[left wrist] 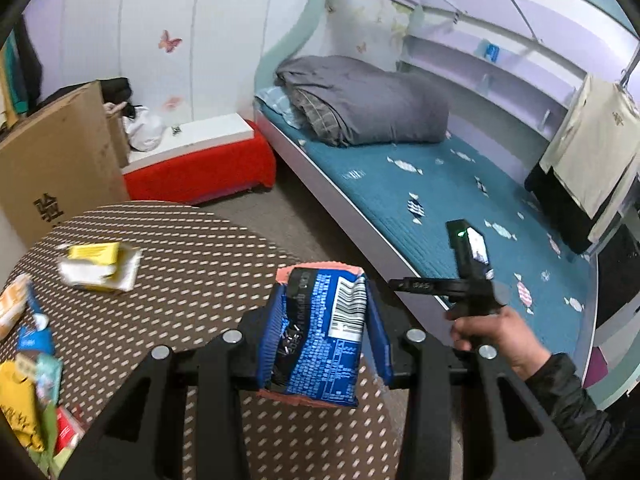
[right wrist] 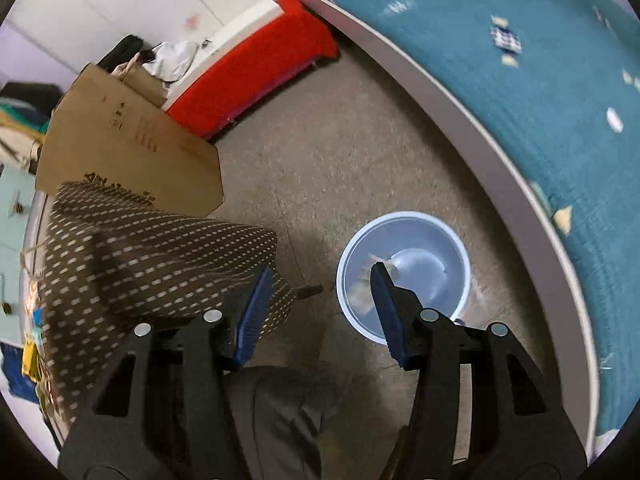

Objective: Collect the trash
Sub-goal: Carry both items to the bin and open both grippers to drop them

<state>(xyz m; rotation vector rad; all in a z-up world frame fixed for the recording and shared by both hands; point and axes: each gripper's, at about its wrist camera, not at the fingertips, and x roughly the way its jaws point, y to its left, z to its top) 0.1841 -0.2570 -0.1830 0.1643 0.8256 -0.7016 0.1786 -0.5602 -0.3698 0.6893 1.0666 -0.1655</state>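
Left wrist view: my left gripper (left wrist: 324,320) clamps a blue wrapper (left wrist: 320,332); my right gripper (right wrist: 320,312) hangs released, empty, above the bin (right wrist: 460,248).

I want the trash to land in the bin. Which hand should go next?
The left. Its gripper is shut on the blue wrapper, ready to carry to the bin. The right gripper is open and empty by the bin.

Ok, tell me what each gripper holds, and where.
Left gripper: shut on the blue foil snack wrapper, pads against its two side edges. Right gripper: open, nothing held.
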